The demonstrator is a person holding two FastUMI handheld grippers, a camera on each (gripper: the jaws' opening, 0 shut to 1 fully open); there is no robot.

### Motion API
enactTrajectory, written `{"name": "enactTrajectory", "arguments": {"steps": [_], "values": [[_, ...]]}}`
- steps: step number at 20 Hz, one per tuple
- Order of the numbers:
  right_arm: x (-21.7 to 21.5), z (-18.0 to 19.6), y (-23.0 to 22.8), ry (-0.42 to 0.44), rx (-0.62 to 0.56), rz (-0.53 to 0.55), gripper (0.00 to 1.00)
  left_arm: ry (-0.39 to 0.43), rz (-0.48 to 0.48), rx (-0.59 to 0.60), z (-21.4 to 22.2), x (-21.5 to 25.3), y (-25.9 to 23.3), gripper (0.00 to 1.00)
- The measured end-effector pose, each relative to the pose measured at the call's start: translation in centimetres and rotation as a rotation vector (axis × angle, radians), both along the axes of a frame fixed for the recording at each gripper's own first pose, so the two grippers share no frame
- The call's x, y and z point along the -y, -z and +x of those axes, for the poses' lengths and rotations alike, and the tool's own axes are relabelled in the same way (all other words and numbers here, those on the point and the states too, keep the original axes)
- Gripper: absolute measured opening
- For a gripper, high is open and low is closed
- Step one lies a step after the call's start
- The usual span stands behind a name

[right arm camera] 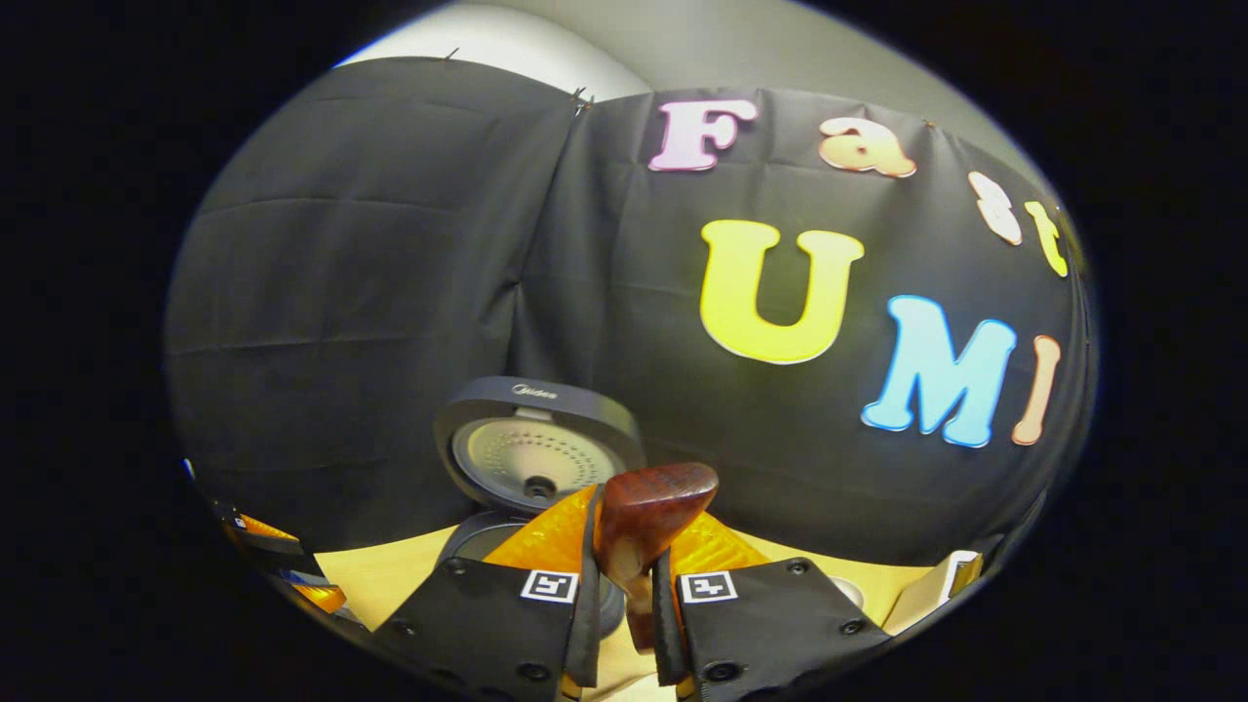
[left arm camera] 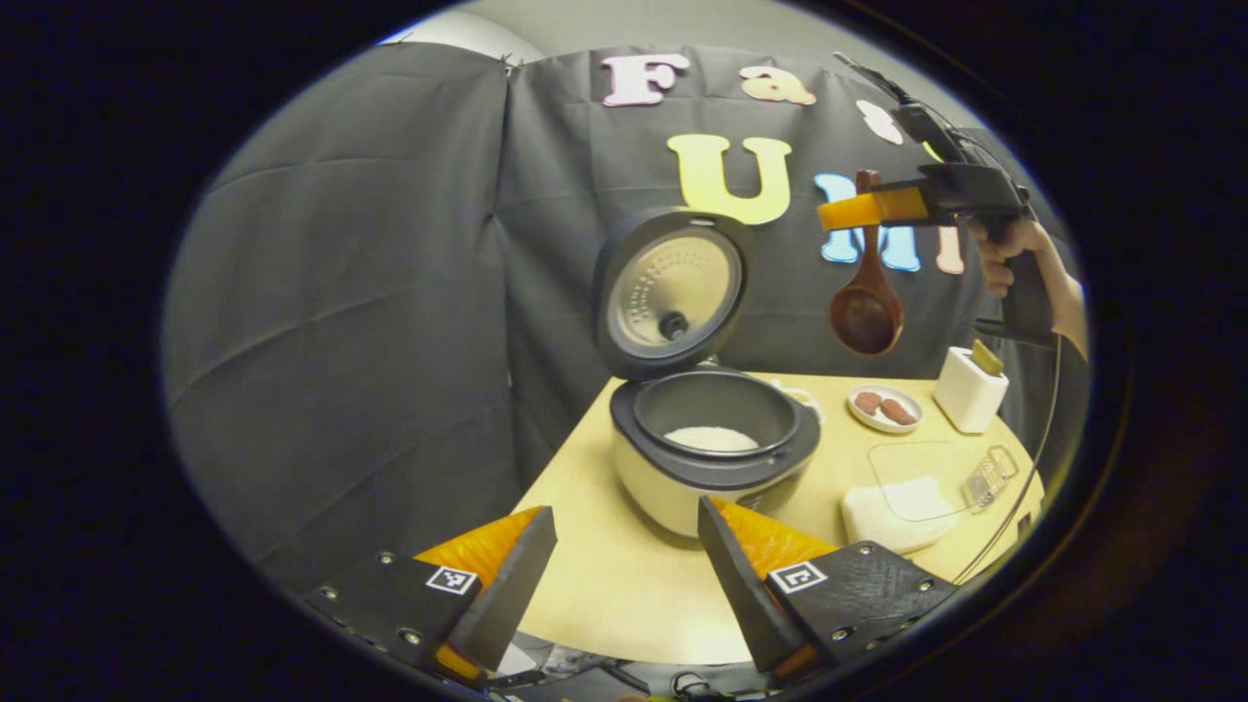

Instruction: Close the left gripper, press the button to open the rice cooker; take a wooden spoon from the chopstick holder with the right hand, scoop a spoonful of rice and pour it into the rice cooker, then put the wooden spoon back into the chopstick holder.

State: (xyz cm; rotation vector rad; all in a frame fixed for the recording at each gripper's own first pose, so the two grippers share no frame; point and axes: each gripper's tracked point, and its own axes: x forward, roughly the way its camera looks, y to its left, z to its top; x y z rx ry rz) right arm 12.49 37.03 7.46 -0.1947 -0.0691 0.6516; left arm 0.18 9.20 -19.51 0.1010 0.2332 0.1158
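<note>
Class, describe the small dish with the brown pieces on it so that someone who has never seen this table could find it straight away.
Start at the open rice cooker in the middle of the pale round table. Just beyond its right side, between it and the white chopstick holder, sits the small white dish. It alone is round and shallow, with two reddish-brown pieces lying on it.
</note>
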Motion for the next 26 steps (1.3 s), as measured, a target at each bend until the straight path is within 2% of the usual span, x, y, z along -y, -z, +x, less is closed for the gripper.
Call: {"name": "enactTrajectory", "arguments": {"steps": [2, 5, 6, 8, 10, 12, 13, 15, 16, 20, 26], "values": [[3.4, 0.1, -0.9, 0.020, 0.015, 0.037, 0.24, 0.049, 0.010, 0.010, 1.0, 2.4, -0.7, 0.92], [10.3, 1.0, -0.6, 0.121, 0.009, 0.067, 0.24, 0.126, 0.030, 0.021, 2.5, 6.6, -1.8, 0.93], [12.5, 1.2, -0.5, 0.153, 0.010, 0.074, 0.21, 0.148, 0.032, 0.019, 2.9, 8.0, -2.0, 0.93], [16.8, 1.7, -0.3, 0.212, -0.004, 0.097, 0.24, 0.187, 0.031, 0.019, 3.9, 10.9, -2.4, 0.92], [20.8, 2.2, 0.8, 0.268, -0.028, 0.114, 0.20, 0.213, 0.021, 0.015, 4.6, 13.4, -2.8, 0.92], [24.8, 2.9, 2.6, 0.330, -0.062, 0.124, 0.20, 0.230, 0.008, 0.000, 5.4, 15.9, -3.0, 0.92], [26.5, 3.1, 3.5, 0.355, -0.084, 0.130, 0.24, 0.233, 0.004, -0.002, 5.5, 17.0, -3.2, 0.93], [29.7, 3.3, 5.4, 0.391, -0.125, 0.142, 0.21, 0.235, -0.006, 0.005, 6.3, 19.1, -4.1, 0.93], [31.3, 3.4, 6.4, 0.409, -0.147, 0.152, 0.24, 0.233, -0.007, 0.011, 6.6, 19.9, -4.6, 0.93], [37.1, 3.9, 10.4, 0.477, -0.238, 0.230, 0.24, 0.200, 0.029, 0.042, 7.0, 21.8, -6.2, 0.92], [40.7, 5.5, 17.0, 0.462, -0.447, 0.412, 0.24, 0.065, 0.042, 0.033, 4.9, 20.9, -6.3, 0.92]]}}
